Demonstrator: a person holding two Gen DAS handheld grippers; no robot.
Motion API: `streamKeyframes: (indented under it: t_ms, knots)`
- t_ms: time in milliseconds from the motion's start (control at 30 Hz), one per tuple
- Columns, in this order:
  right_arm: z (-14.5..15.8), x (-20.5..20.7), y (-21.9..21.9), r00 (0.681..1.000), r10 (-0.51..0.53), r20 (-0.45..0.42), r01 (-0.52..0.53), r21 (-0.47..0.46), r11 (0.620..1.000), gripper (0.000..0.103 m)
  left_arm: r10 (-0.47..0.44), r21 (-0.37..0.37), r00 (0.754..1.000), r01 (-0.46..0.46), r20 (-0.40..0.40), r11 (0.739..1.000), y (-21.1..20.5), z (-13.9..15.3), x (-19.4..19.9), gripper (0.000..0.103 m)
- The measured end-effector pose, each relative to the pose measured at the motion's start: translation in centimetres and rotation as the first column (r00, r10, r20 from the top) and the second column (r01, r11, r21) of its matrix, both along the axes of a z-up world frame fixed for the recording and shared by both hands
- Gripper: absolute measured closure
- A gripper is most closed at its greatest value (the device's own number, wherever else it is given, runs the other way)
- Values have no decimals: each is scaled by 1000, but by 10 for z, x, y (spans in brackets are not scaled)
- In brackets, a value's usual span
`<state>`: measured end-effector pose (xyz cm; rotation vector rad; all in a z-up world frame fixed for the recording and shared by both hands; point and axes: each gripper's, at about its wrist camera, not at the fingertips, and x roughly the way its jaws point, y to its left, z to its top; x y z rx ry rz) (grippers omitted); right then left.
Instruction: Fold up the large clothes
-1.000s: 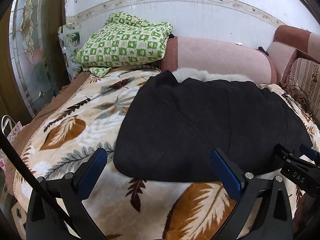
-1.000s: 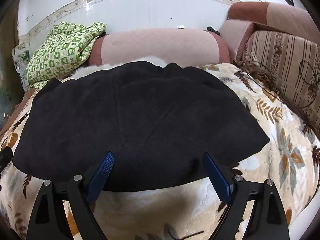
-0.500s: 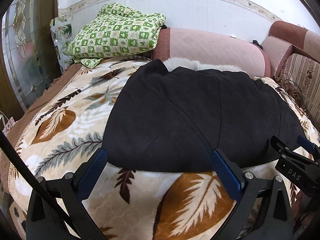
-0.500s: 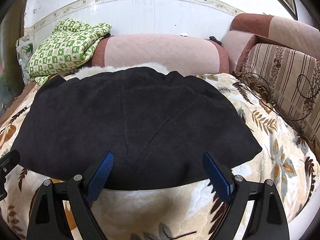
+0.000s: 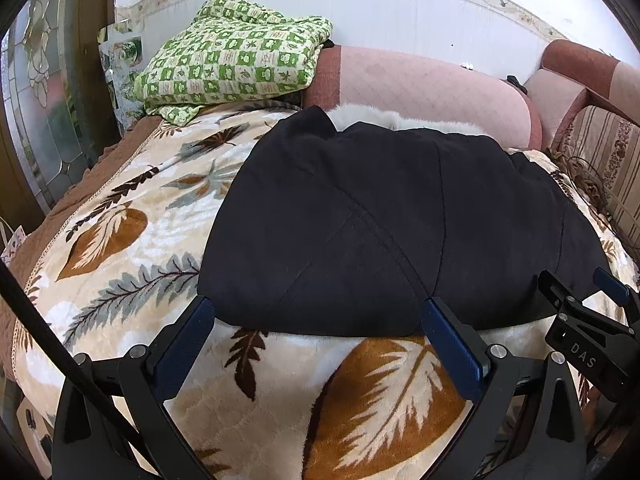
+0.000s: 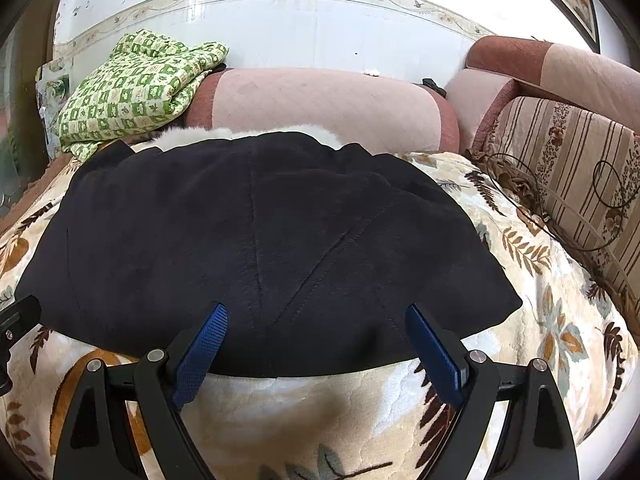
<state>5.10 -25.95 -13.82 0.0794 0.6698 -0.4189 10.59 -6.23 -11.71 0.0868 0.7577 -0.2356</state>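
A large black coat [image 5: 384, 232] with a white fur collar [image 5: 384, 118] lies folded on a leaf-patterned blanket [image 5: 132, 216] on a sofa. It also shows in the right wrist view [image 6: 256, 240]. My left gripper [image 5: 318, 312] is open and empty, just in front of the coat's near hem, toward its left half. My right gripper [image 6: 316, 318] is open and empty, fingertips over the near hem toward its right half. The right gripper's body [image 5: 584, 320] shows at the right edge of the left wrist view.
A folded green checked quilt [image 5: 232, 64] lies on the pink sofa backrest [image 5: 424, 84] at far left. A striped cushion [image 6: 576, 168] and armrest stand at right. A glass door [image 5: 36, 92] is at far left. A black cable [image 5: 44, 336] crosses the lower left.
Both grippers have pulled back and risen slightly from the coat, so more blanket shows in front of the hem. Both stay open and empty.
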Motion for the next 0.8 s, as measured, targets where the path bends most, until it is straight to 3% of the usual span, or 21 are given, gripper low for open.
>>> streamKeyframes:
  t_ms: [800]
  knots:
    - [-3, 2, 5, 1000, 10, -10, -10, -13, 1000, 10, -6, 11, 1000, 6, -25, 1000, -2, -8, 2, 0]
